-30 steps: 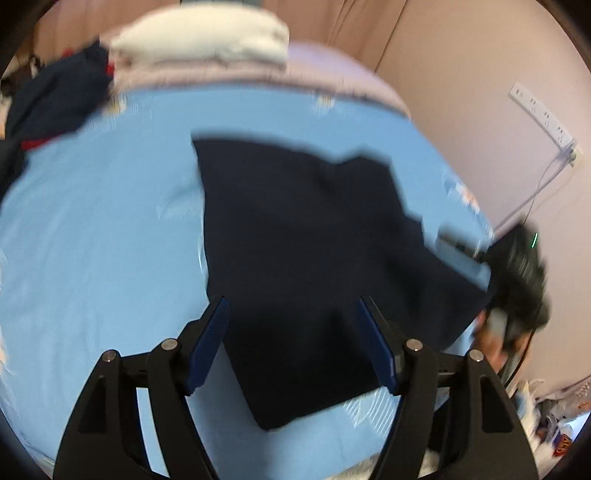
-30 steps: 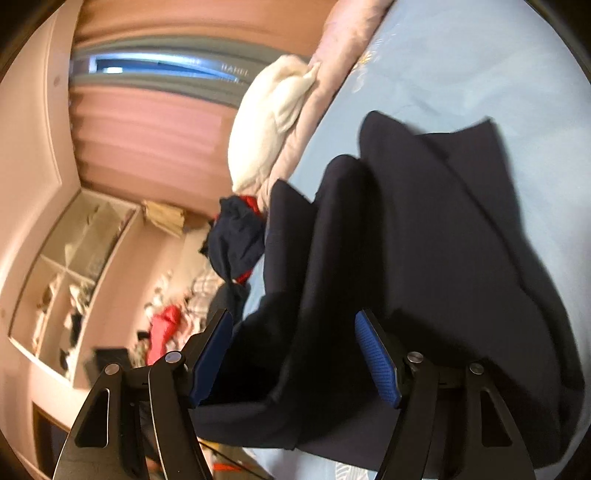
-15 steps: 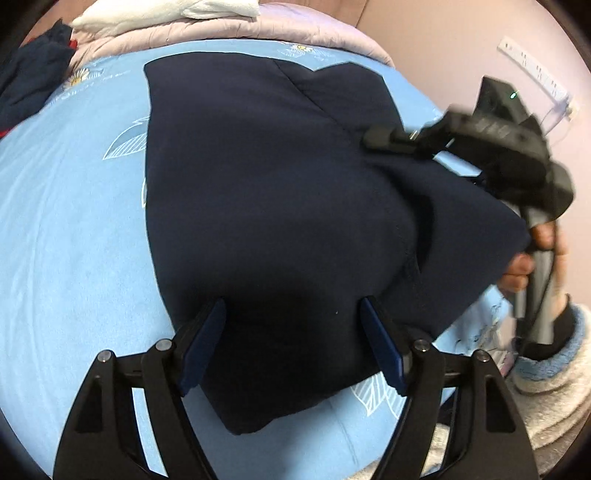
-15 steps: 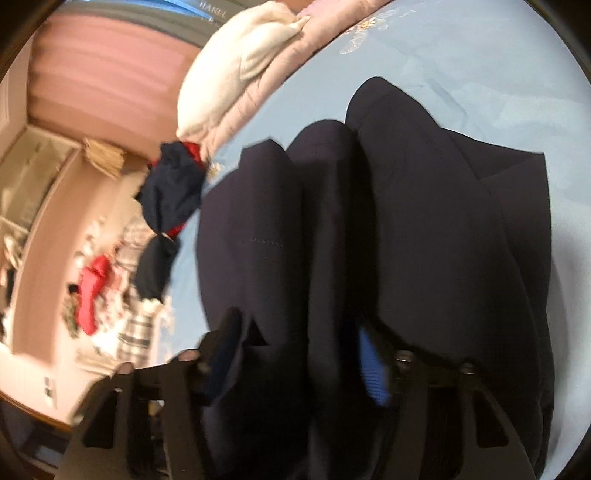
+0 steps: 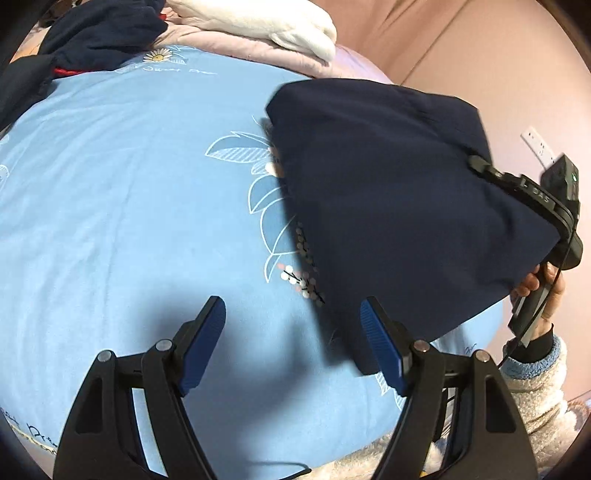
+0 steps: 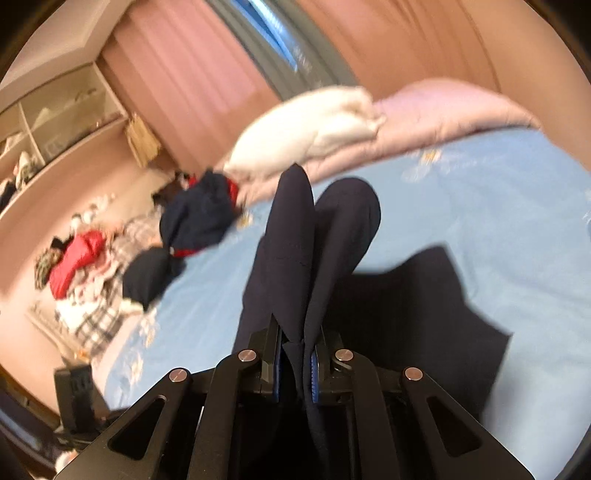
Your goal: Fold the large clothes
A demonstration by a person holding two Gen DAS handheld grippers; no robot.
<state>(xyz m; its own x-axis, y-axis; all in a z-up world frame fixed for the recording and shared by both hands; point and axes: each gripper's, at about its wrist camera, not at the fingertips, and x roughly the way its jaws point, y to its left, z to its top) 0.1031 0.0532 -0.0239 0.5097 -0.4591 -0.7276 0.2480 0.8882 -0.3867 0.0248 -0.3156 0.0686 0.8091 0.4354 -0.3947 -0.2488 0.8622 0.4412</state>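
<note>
A folded navy garment (image 5: 399,199) hangs raised above the light-blue bedsheet (image 5: 110,206) at the right of the left wrist view. My right gripper (image 6: 295,354) is shut on its edge; the navy cloth (image 6: 295,240) stands up in folds between the jaws, and its shadow falls on the sheet. My left gripper (image 5: 291,332) is open and empty, low over the bare sheet, just left of the garment. The right gripper's black body (image 5: 532,192) and the hand holding it show at the far right.
A white pillow (image 5: 258,18) and a pink quilt (image 5: 240,51) lie at the head of the bed. A dark navy and red pile of clothes (image 5: 85,40) sits at the far left. More clothes (image 6: 77,266) lie beside the bed. A wall is close on the right.
My right gripper has closed on the garment and lifted it off the sheet to the right. My left gripper, earlier over the cloth, now stands over bare sheet beside it.
</note>
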